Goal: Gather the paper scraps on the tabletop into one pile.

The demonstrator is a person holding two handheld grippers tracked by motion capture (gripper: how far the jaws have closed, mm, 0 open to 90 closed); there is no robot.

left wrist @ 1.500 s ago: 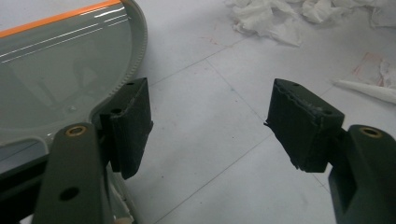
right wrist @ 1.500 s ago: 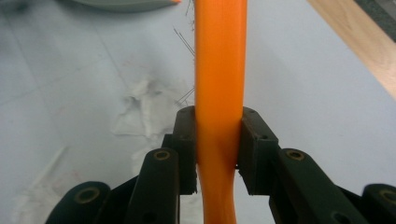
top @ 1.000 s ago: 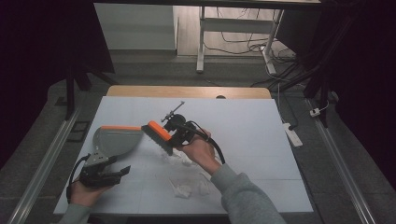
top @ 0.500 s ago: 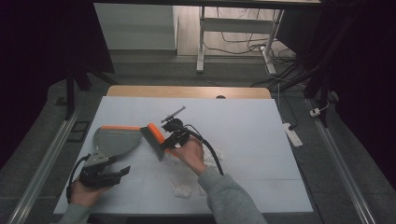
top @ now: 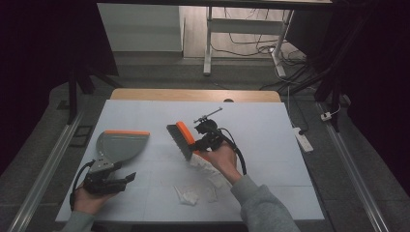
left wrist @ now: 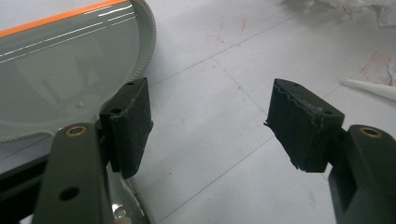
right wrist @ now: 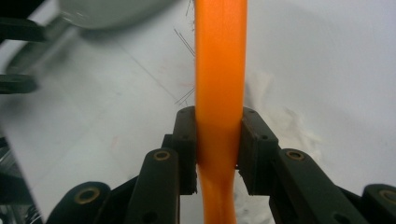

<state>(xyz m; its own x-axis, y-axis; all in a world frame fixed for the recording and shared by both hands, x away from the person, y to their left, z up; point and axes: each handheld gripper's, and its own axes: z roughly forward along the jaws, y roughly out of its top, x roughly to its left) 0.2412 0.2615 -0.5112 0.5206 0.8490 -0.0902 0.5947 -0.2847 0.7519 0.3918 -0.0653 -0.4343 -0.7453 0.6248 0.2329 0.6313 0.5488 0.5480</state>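
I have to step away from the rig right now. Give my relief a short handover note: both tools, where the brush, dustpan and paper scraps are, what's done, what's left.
Right tool: shut on the orange brush handle, bristles down on the table, mid-table.
Left tool: jaws apart with nothing between them, beside the grey dustpan, which lies flat at the table's left.
Paper scraps: on the table near the right hand, none in the pan.
Done: brush picked up.
Left: likely grip the pan, sweep the scraps in.

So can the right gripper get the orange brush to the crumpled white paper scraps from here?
Probably yes: right gripper clamps the orange brush, and bare table lies between its bristles and the crumpled white paper scraps.
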